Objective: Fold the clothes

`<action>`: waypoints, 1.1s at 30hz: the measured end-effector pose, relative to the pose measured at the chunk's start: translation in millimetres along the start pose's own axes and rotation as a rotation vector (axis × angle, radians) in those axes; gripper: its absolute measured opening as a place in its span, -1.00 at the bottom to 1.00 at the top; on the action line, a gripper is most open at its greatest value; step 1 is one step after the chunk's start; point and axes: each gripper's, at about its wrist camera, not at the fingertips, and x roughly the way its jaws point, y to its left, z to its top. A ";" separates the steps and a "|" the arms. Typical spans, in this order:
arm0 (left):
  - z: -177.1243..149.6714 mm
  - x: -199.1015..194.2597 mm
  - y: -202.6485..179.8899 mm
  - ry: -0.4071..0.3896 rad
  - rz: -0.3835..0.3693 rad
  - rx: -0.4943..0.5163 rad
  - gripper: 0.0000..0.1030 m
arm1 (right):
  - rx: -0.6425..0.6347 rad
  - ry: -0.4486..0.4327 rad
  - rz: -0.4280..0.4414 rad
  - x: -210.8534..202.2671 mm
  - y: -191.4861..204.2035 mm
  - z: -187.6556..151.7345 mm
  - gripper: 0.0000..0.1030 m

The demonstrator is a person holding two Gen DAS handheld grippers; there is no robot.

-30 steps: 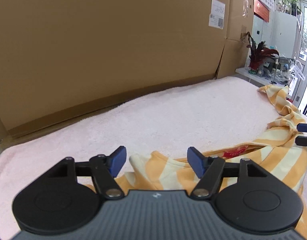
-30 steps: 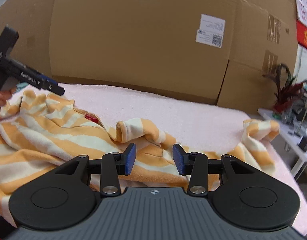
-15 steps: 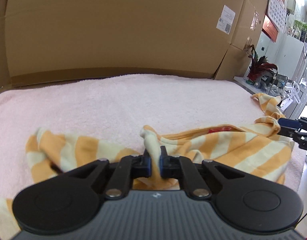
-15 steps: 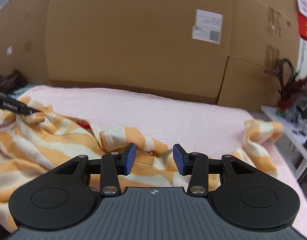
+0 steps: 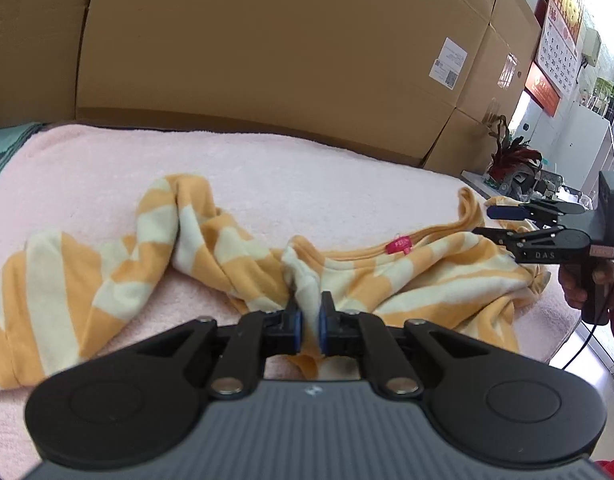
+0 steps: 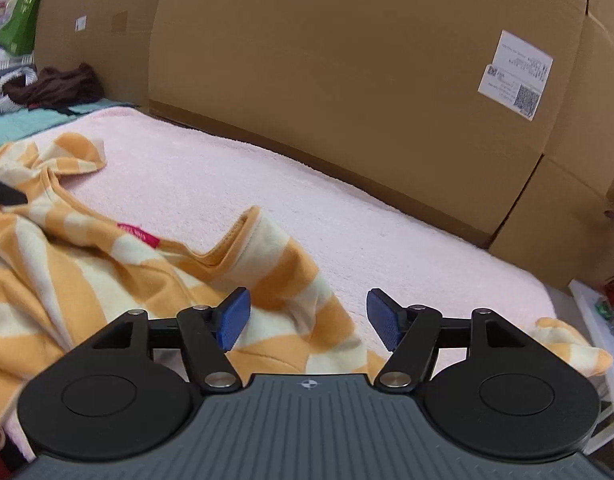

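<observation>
The left gripper point(image 5: 309, 322) pinched a fold of the orange-and-cream striped shirt point(image 5: 427, 276) on the pink towel point(image 5: 307, 168). The right gripper point(image 6: 308, 317) was opening, nothing between its pads.

Striped shirt point(image 5: 235, 248) lies crumpled on the towel-covered table point(image 5: 307, 168), nearer its front edge. Cardboard boxes point(image 5: 267, 52) stand along the table behind the shirt. Potted plant point(image 5: 511, 156) sits off the table's right end

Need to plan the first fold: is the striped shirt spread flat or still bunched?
Bunched. The striped shirt lies in ridges on the pink towel, one sleeve twisted at left, a fold pinched in the left gripper.
</observation>
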 end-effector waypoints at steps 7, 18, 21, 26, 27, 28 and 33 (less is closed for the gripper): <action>-0.5 1.3 2.0 0.004 0.002 -0.012 -0.90 | 0.284 0.063 0.035 34.2 -20.7 -7.4 0.28; 1.9 7.1 -0.4 0.004 -0.035 -0.056 -0.38 | 0.266 0.051 0.009 36.9 -8.4 -12.5 -0.80; 2.0 8.2 -3.4 -0.004 -0.027 -0.036 -0.37 | 0.244 0.030 -0.013 26.3 -2.8 -12.1 -0.81; 2.5 9.4 0.0 -0.013 -0.045 -0.041 -0.40 | 0.208 0.008 -0.034 2.2 -0.4 -16.2 -0.81; 2.6 9.2 1.2 -0.014 -0.050 -0.044 -0.40 | 0.197 0.009 -0.032 -2.4 -0.3 -19.3 -0.81; 2.8 8.9 2.9 -0.015 -0.056 -0.045 -0.40 | 0.189 0.001 -0.031 -9.3 0.2 -22.5 -0.81; 3.4 8.1 9.9 -0.027 -0.078 -0.067 -0.43 | 0.218 -0.077 -0.011 -41.6 -3.5 -37.3 -0.81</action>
